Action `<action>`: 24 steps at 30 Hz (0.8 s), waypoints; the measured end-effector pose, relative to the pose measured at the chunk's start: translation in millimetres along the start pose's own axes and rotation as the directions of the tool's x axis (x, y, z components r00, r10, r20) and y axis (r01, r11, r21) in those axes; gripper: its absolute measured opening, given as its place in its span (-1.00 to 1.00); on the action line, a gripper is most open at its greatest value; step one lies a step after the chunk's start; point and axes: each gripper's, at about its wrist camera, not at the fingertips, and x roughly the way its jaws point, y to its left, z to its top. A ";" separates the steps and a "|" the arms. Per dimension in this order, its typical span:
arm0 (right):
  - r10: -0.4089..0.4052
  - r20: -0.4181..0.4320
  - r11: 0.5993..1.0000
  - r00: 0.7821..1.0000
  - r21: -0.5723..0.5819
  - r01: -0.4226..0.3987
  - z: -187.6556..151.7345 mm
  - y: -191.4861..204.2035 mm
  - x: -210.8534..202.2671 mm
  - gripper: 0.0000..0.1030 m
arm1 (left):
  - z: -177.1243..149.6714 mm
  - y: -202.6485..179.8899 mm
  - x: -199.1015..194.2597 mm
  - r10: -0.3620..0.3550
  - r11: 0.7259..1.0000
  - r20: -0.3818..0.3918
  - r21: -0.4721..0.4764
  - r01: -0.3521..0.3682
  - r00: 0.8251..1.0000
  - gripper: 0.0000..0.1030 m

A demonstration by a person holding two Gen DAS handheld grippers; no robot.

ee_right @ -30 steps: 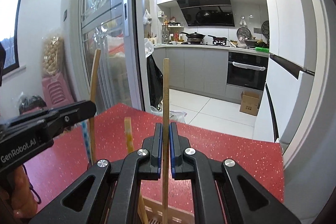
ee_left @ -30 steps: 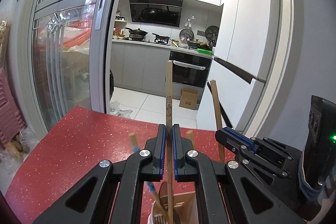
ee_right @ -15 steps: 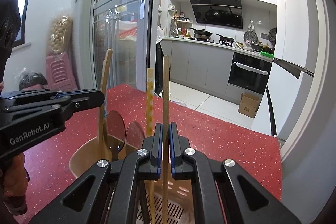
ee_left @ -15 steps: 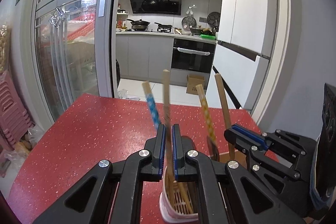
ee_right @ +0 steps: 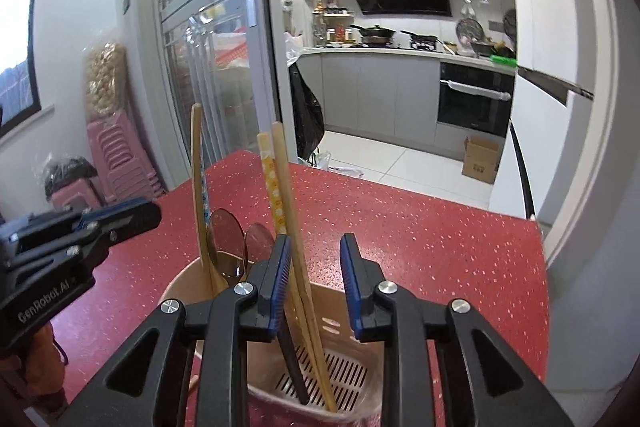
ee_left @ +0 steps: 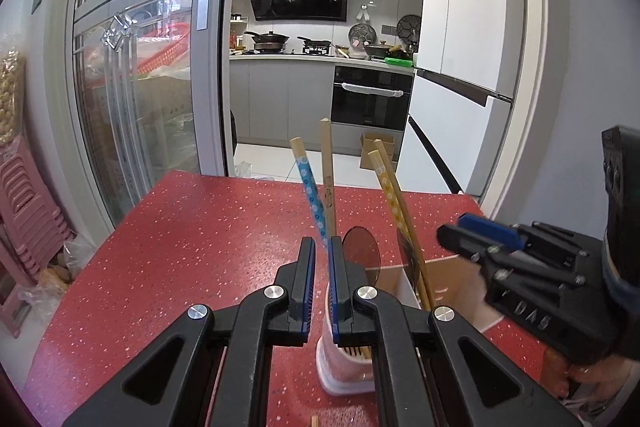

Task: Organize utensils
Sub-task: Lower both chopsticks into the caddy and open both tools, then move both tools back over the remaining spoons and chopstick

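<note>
A pink utensil holder [ee_right: 344, 383] [ee_left: 344, 371] stands on the red table [ee_left: 200, 247], just under both grippers. Several chopsticks stand in it: a plain wooden one [ee_right: 294, 239] [ee_left: 328, 183], a yellow patterned one [ee_right: 270, 179] [ee_left: 390, 195] and a blue patterned one [ee_left: 310, 187]. Two dark spoons [ee_right: 226, 239] lean in its left compartment. My left gripper [ee_left: 322, 255] is slightly open over the holder, the wooden chopstick loose between its jaws. My right gripper [ee_right: 314, 259] is open, with the plain chopstick leaning against its left pad.
The table's far edge faces a kitchen doorway with a glass sliding door [ee_left: 136, 67] on the left and a white fridge [ee_left: 460, 67] on the right. Pink stools [ee_right: 120, 155] stack left of the table. Another chopstick end [ee_left: 315, 421] lies on the table near me.
Both grippers have opened and released their wooden chopsticks, which now stand in the holder. Both views have pulled back and tilted down, so the holder shows more fully.
</note>
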 end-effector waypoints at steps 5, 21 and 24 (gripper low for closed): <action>-0.036 -0.020 0.997 0.999 0.066 0.037 -5.0 0.4 -25.7 -0.15 | -10.5 3.3 -15.8 0.010 1.000 -0.022 0.012 -0.010 1.000 -0.33; -0.080 -0.264 0.953 0.961 0.263 0.152 -108.4 2.7 -81.2 -0.02 | -104.7 20.8 -55.5 0.035 0.999 -0.205 0.020 -0.031 0.978 -0.33; -0.079 -0.309 0.943 0.948 0.284 0.172 -131.0 4.6 -86.3 -0.02 | -122.7 21.7 -61.0 0.040 0.999 -0.229 0.025 -0.035 0.973 -0.32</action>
